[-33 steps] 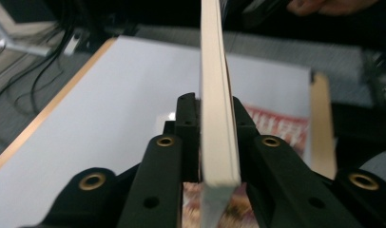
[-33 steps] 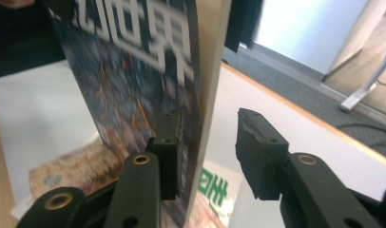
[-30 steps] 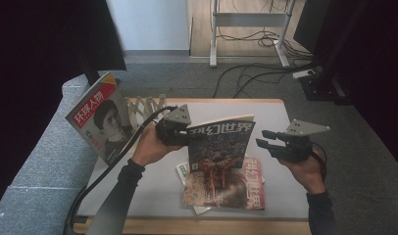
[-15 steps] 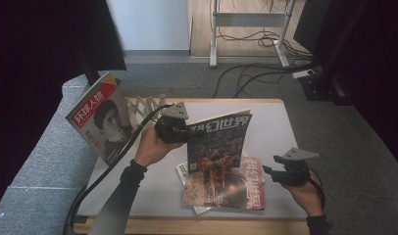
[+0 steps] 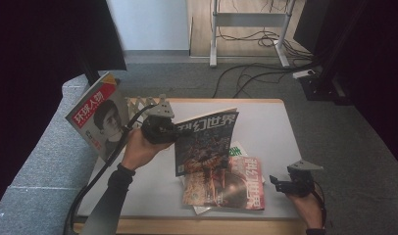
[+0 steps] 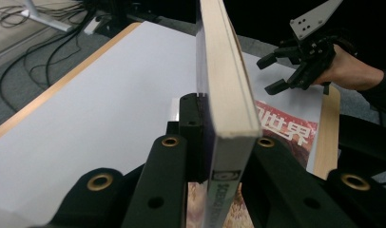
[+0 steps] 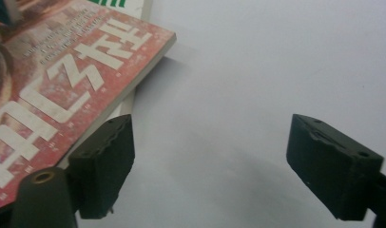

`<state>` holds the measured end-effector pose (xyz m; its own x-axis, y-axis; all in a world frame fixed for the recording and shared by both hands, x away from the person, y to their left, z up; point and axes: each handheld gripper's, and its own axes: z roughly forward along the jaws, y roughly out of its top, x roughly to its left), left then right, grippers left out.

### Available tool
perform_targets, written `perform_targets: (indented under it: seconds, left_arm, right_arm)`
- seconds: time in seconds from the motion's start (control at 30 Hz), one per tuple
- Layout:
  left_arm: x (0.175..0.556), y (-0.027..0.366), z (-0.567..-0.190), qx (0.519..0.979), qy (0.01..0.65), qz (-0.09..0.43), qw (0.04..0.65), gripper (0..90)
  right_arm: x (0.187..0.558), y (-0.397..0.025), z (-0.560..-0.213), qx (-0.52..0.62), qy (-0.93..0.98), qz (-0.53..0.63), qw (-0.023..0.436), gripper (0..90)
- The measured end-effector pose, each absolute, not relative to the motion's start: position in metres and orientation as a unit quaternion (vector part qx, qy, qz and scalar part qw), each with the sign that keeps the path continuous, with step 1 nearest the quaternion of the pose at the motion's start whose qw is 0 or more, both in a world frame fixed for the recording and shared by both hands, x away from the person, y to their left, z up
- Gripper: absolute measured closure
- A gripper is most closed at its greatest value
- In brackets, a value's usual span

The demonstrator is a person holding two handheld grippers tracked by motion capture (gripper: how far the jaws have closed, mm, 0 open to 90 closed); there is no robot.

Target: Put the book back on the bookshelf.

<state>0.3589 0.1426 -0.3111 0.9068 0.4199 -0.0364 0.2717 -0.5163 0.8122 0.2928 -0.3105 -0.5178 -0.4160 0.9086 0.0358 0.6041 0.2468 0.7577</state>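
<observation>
Our right gripper [image 5: 280, 184], jaws apart, has dropped to the table's [image 5: 275, 127] 5 o'clock corner, beside the red magazine [image 5: 236, 183]. At 11 o'clock, our left gripper [image 5: 173, 132] stays clamped on the dark magazine [image 5: 207, 142], lifted upright; one-handed transfer appears underway.

Grey carpet floor [image 5: 334, 122] with cables [image 5: 246, 78], metal stand [image 5: 214, 34], pale wall [image 5: 148, 24].

held magazine [image 5: 207, 142] stands over flat magazine [image 5: 226, 183], table [image 5: 265, 127] beneath.
</observation>
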Motion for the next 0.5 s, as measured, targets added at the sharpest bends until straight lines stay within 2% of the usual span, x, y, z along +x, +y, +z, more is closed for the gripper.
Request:
perform_targets:
  seconds: [0.5]
  left_arm:
    - [0.341,0.194,-0.296,0.847,0.256,0.118,0.451,82.6]
  right_arm:
    - [0.291,-0.307,-0.537,0.522,0.750,0.336,0.227,9.5]
